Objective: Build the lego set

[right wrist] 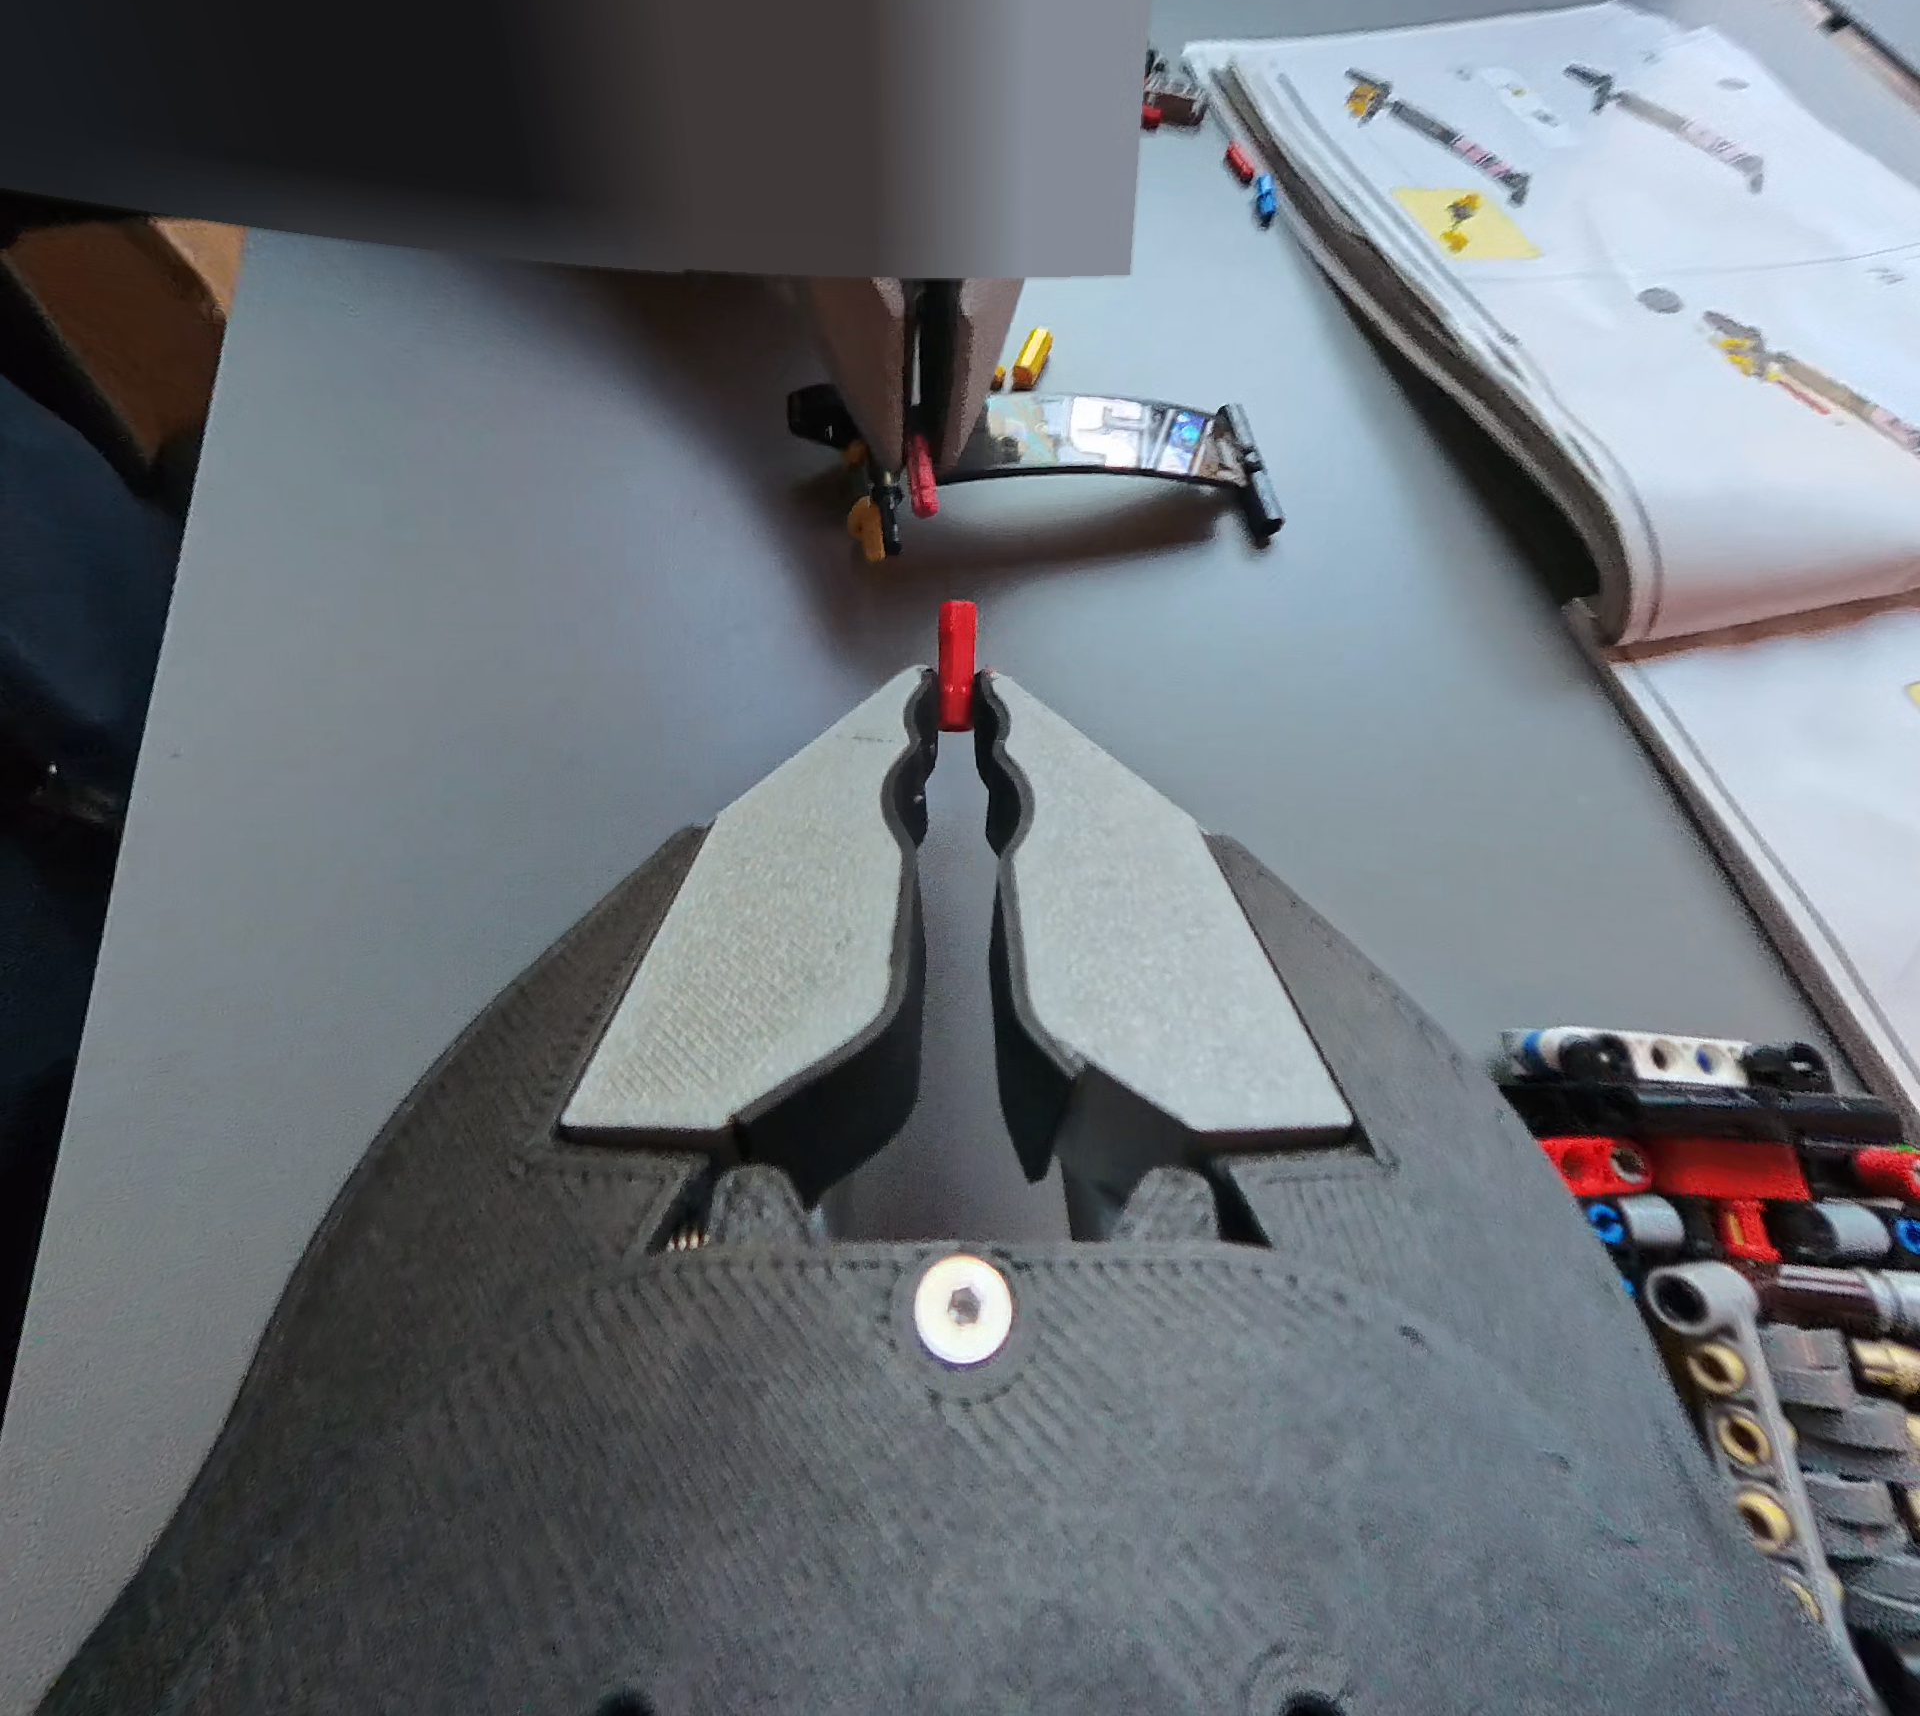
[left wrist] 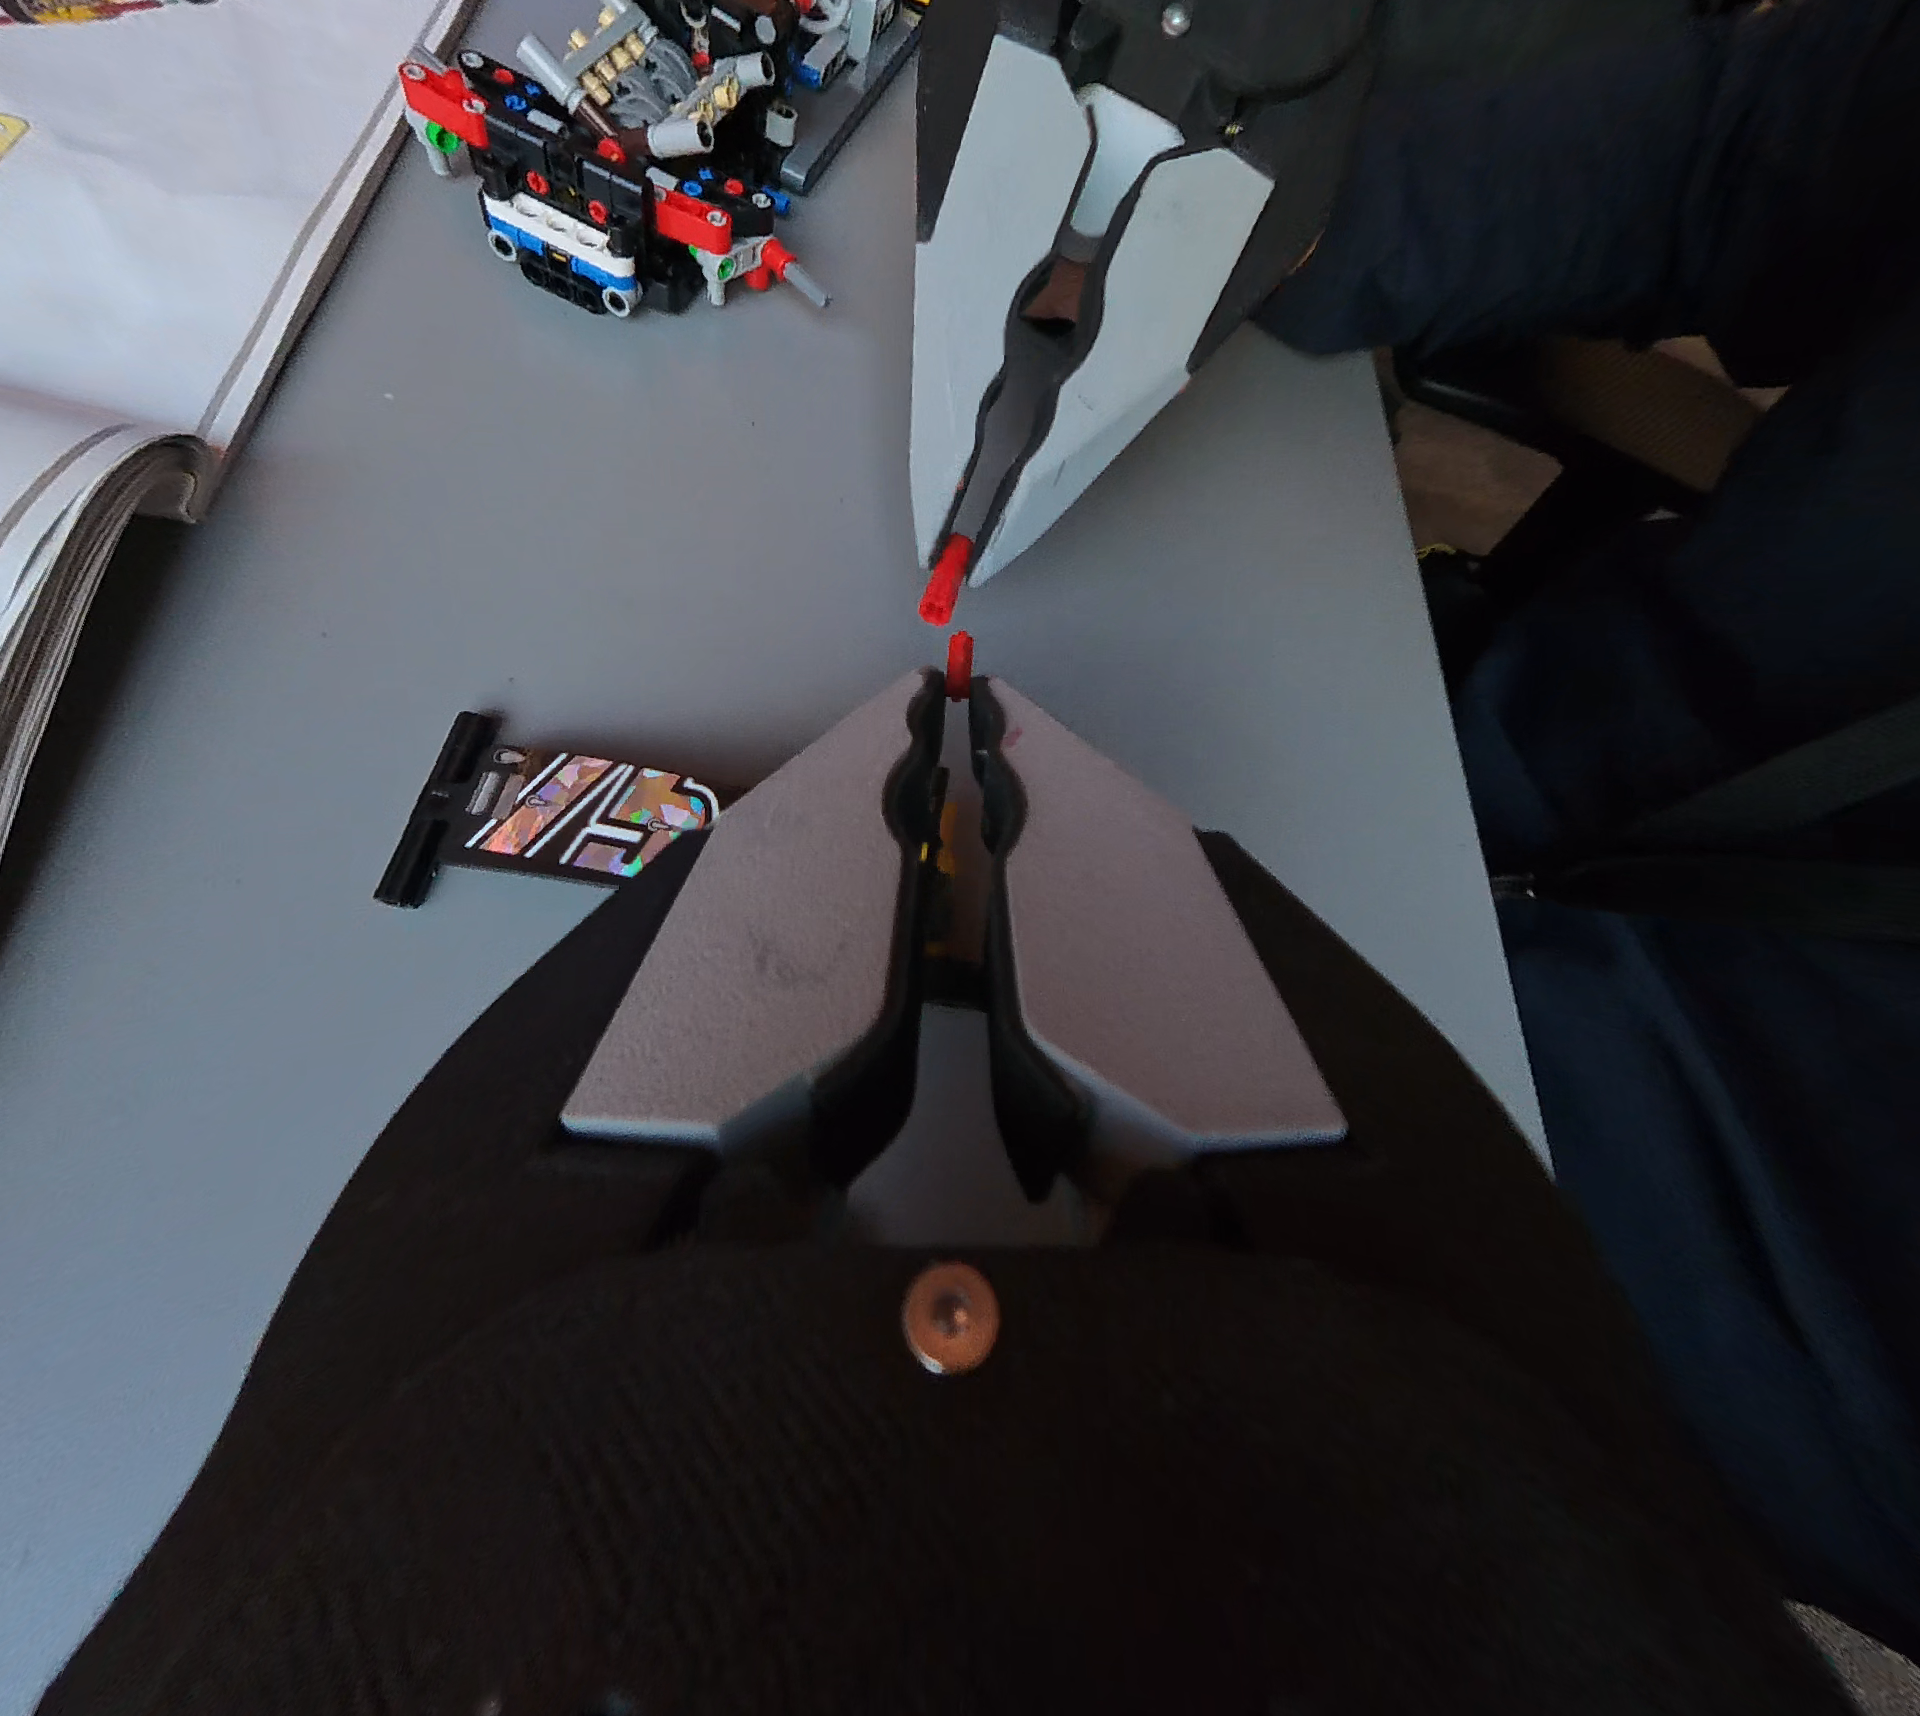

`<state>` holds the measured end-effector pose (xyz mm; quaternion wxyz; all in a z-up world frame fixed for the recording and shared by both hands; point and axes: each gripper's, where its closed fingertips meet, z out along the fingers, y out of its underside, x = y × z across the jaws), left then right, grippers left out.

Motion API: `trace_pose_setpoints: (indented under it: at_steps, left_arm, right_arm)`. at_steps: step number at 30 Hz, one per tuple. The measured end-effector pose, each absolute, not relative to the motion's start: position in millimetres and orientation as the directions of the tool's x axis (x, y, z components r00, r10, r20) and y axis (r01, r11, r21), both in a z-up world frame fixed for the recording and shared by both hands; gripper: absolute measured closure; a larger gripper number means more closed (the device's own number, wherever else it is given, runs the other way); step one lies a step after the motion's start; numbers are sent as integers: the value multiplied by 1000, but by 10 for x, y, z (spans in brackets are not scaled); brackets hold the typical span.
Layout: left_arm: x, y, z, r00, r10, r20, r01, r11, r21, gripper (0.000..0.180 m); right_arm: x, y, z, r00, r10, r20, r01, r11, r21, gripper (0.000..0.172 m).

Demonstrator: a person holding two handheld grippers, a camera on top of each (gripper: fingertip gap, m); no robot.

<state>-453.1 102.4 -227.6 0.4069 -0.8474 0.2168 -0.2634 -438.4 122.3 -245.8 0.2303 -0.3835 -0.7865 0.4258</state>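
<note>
Above the grey surface, my two tools meet tip to tip. My left tool is clenched on a small red pin, its fingers pressing the pin's rear end so the front end projects forward. My right tool is clenched on a short red connector, which sticks out past its tips; from the left wrist view the same connector shows its open end turned toward the pin. The two red parts are nearly in line, very near each other but apart, not joined.

Beside the left tool, a black curved panel with a holographic sticker lies on the surface. Farther off stands a partly built brick model in black, red, grey and blue, and an open instruction booklet lies at the surface's far side. Loose small parts, among them a yellow piece and a blue piece, lie near the booklet in the right wrist view.

Judged from this state: both parts are picked up and aligned; they are not yet mated.
</note>
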Motion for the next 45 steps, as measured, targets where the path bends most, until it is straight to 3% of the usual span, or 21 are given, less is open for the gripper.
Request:
trace_pose_setpoints:
  at_steps: [4,10,19,29,34,45]
  left_arm:
    - [-4510,1017,-2294,772,-572,276,-153,-589,-793,179]
    - [-4474,1031,-2362,771,-565,294,-145,-605,-783,179]
    - [-4433,1012,-2397,758,-619,207,-233,-553,-800,179]
    - [-4086,807,-2516,740,-630,235,-269,-598,-755,179]
    - [-3902,720,-2678,719,-656,228,-326,-609,-723,179]
    - [-3927,793,-2509,723,-659,207,-268,-543,-796,179]
  right_arm:
    - [-4368,1164,-2477,-623,779,68,390,384,-837,168]
    - [-4374,1190,-2314,-615,789,4,353,280,-893,168]
    - [-4303,1109,-2422,-657,742,-134,459,252,-852,168]
    - [-3925,935,-2705,-622,707,-337,667,253,-701,168]
    - [-3824,891,-2615,-616,679,-400,669,183,-720,168]
    - [-3779,882,-2528,-623,617,-482,678,118,-725,168]
